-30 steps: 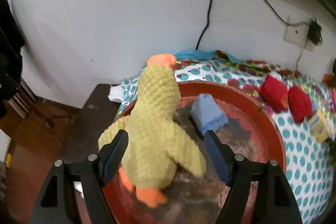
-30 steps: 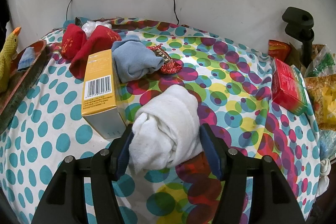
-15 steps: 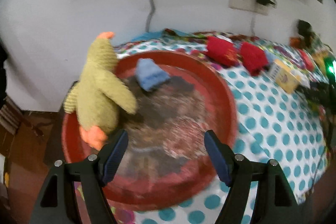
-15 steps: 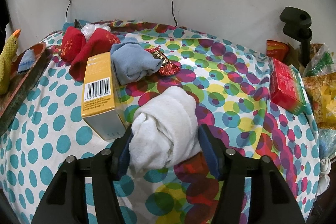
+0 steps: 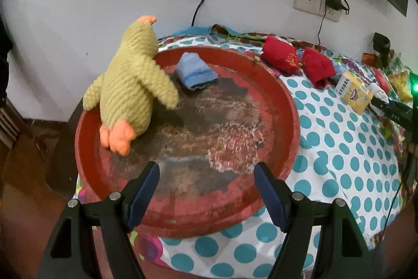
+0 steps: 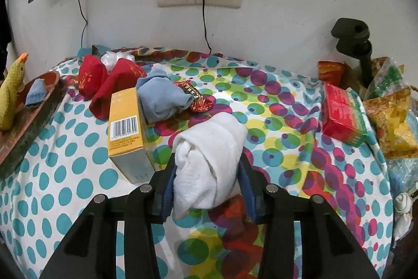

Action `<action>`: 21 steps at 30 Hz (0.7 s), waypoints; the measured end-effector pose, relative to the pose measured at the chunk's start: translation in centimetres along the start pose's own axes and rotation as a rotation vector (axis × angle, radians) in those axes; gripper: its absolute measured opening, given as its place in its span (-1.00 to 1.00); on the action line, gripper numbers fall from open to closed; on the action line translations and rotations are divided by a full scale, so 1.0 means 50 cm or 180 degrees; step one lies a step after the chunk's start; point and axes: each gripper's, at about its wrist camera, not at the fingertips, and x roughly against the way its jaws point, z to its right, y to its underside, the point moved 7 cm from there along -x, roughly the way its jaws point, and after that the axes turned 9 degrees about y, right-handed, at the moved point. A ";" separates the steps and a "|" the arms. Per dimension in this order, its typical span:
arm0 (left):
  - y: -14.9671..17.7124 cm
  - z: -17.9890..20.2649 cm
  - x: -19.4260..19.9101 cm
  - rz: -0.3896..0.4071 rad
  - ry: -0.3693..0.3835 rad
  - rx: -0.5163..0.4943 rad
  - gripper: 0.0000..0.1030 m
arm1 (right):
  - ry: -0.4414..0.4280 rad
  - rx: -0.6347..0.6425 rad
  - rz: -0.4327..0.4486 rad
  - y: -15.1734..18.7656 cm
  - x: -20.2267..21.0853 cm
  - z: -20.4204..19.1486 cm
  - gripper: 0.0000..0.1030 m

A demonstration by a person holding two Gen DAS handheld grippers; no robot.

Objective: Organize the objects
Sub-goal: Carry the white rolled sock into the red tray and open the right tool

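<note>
I am squeezing my right gripper (image 6: 206, 182) on a rolled white towel (image 6: 209, 161). Its jaws have just been closing, and now both blue pads are pressing into the soft roll. The towel is lying on the spotty cloth (image 6: 300, 174) right in front of me. Just to the left of the towel a yellow box (image 6: 126, 132) is lying with its bar code up. A little past that, a blue cloth (image 6: 162, 98) is sitting bunched up, with a shiny red wrapper (image 6: 196, 96) touching its right side. Two red pouches (image 6: 104, 80) are sitting farther back on the left. Off to my right a red box (image 6: 342, 117) is resting near some snack bags (image 6: 392, 122).

I am holding my left gripper (image 5: 206, 190) wide open with nothing in it. It is hanging over the near edge of a big red tray (image 5: 292, 111). Farther in on the left, a yellow toy duck (image 5: 128, 88) is standing in the tray. Just beyond its wing, a small folded blue cloth (image 5: 196, 71) is lying near the far rim.
</note>
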 end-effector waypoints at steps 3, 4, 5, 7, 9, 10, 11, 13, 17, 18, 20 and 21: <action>0.014 -0.002 0.004 -0.0005 -0.0033 -0.0022 0.49 | 0.0016 -0.0020 0.0027 -0.007 0.017 0.018 -0.21; 0.019 0.000 0.006 0.0009 -0.0070 -0.0045 0.49 | 0.0020 -0.0009 0.0054 -0.014 0.026 0.020 -0.21; 0.020 0.003 0.008 0.0018 -0.0074 -0.0061 0.49 | 0.0043 0.0030 0.0112 -0.025 0.042 0.030 -0.21; 0.023 0.012 0.009 0.0040 -0.0037 -0.0075 0.49 | 0.0048 0.0071 0.0181 -0.045 0.064 0.024 -0.21; 0.020 0.021 0.016 0.0126 0.0000 -0.0050 0.49 | 0.0007 0.0137 0.0223 -0.065 0.088 0.022 -0.21; 0.018 0.024 0.020 0.0178 -0.0005 -0.0033 0.49 | -0.0006 0.0183 0.0251 -0.072 0.102 0.010 -0.21; 0.016 0.025 0.024 0.0229 -0.0042 -0.0002 0.49 | -0.0052 0.0234 0.0258 -0.079 0.113 -0.004 -0.21; 0.009 0.025 0.040 0.0385 -0.0078 0.0055 0.49 | -0.0192 0.0303 0.0297 -0.094 0.142 -0.039 -0.21; 0.000 0.013 0.070 0.0562 -0.0172 0.0107 0.49 | -0.0544 0.0529 0.0293 -0.105 0.182 -0.134 -0.21; -0.002 0.008 0.075 0.0571 -0.0222 0.0112 0.49 | -0.0654 0.0601 0.0270 -0.114 0.182 -0.168 -0.21; -0.002 -0.010 0.085 0.0615 -0.0274 0.0175 0.49 | -0.0825 0.0678 0.0233 -0.119 0.186 -0.235 -0.21; -0.002 -0.025 0.094 0.0682 -0.0325 0.0241 0.49 | -0.0925 0.0733 0.0217 -0.124 0.185 -0.266 -0.21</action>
